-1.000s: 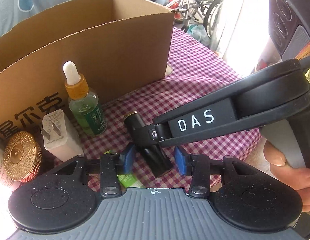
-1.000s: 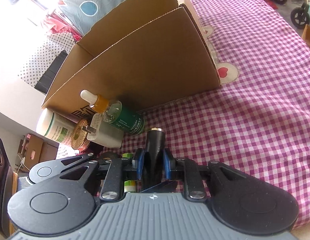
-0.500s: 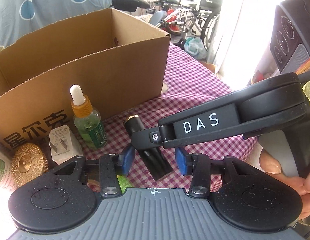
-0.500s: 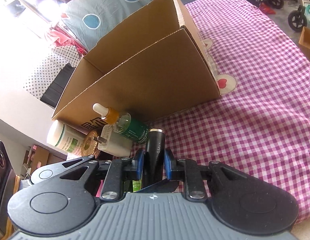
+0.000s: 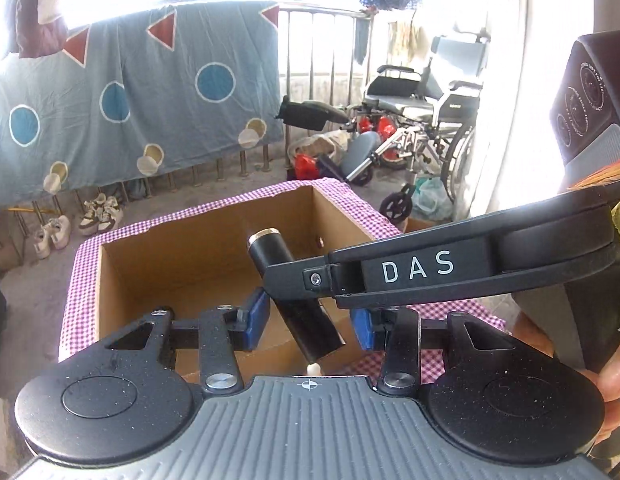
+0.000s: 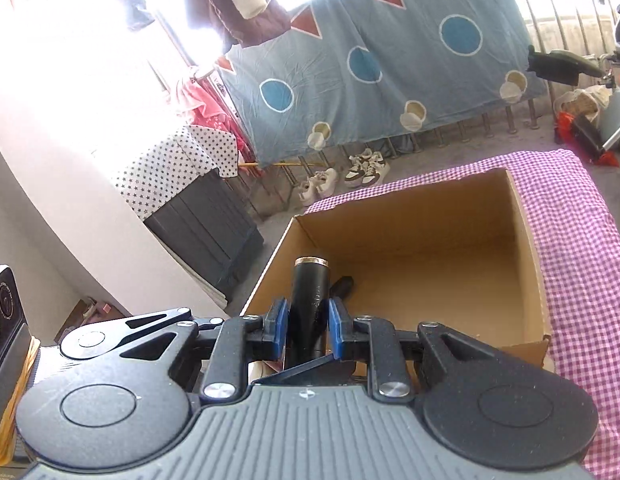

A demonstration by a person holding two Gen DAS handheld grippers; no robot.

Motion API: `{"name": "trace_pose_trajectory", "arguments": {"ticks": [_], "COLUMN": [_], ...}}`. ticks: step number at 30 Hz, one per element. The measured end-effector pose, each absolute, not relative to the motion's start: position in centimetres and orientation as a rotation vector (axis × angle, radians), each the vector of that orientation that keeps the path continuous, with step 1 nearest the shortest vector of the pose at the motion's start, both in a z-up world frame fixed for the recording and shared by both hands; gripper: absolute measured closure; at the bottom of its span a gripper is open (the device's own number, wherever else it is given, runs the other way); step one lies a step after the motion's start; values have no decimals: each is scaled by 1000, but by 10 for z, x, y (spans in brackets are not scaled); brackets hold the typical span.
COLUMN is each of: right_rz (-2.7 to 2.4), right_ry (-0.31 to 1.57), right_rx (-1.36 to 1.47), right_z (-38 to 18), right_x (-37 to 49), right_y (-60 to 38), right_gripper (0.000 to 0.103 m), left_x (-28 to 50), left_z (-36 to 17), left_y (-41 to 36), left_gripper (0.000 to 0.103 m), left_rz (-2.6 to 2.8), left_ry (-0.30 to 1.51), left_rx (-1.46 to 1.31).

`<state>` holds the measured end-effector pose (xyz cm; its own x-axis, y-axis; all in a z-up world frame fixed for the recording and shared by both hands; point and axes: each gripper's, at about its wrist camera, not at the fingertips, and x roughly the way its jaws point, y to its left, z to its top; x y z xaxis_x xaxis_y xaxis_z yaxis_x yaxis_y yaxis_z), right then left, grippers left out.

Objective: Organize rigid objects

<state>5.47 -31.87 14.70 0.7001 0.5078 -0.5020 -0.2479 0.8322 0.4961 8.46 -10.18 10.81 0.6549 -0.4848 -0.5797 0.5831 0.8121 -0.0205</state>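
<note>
A checked cloth (image 6: 582, 240) covers the tabletop under an open box (image 6: 526, 240). A black tube (image 6: 310, 300) is clamped in the right tongs (image 6: 307, 328) above the box; the left tongs (image 5: 310, 320) stand narrowly apart, empty. The tube is best lowered inside before release.

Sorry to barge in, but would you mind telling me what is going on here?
A person is packing small items into a cardboard box on a checked tablecloth. The right gripper is shut on a black tube with a gold rim and holds it over the open box. The left gripper is open beside the tube, gripping nothing. The box looks almost empty.
</note>
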Motion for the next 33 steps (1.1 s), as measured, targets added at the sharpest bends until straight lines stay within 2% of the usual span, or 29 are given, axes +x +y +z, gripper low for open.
{"name": "trace_pose_trajectory", "arguments": {"ticks": [4,11,16,22,26,33], "right_rz": [504,562,562,556,531,551], "right_ry": [746,1028,1202,1330,1368,1257], "right_rx": [438,523,527,501,473,475], "right_z": [152,106,64,31,22,56], "right_x": [108,202,236,258,264,243], "right_y": [-297,-265,-248,-231,-221,-236], "right_gripper": [79,79,80,81,81,80], "left_x": [125,195,220,227,225,205], "left_z": [113,75,46,39,44,67], "left_y": [-92,-67,-53,-45,-41,-32], "left_gripper": [60,60,60,57,55,54], "left_rz": [-555,-482,-466,-449,-440,-452], "left_ry": [664,870,1000,1030,1018,945], "left_rx": [166,141,128,135,139,113]}}
